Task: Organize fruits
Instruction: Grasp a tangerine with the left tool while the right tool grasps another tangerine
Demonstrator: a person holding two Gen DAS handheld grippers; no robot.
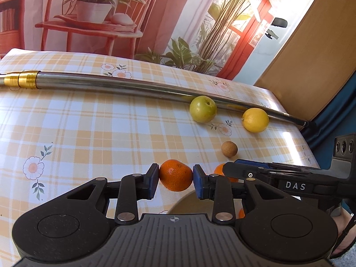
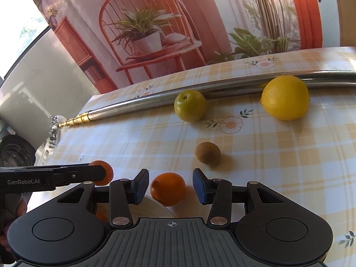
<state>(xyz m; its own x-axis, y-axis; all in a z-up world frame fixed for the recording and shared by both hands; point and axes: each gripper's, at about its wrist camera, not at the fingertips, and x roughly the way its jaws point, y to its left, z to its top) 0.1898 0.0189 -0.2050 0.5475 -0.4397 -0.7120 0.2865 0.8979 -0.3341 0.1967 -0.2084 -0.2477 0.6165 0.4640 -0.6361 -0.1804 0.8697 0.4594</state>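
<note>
We see the left gripper [image 1: 175, 181] clamped on a mandarin [image 1: 175, 178] at lower centre of its view, over a plate [image 1: 191, 202] rim. The right gripper [image 2: 170, 189] stands wide around a second mandarin [image 2: 168, 188], pads apart from it. A green fruit [image 2: 190, 105], lemon [image 2: 285, 97] and brown ball [image 2: 208, 154] lie higher, by a metal pole [image 2: 155, 103].

You see a long metal pole [image 1: 124, 86] on the checkered tablecloth [image 1: 89, 133], before a printed backdrop [image 1: 133, 11].
</note>
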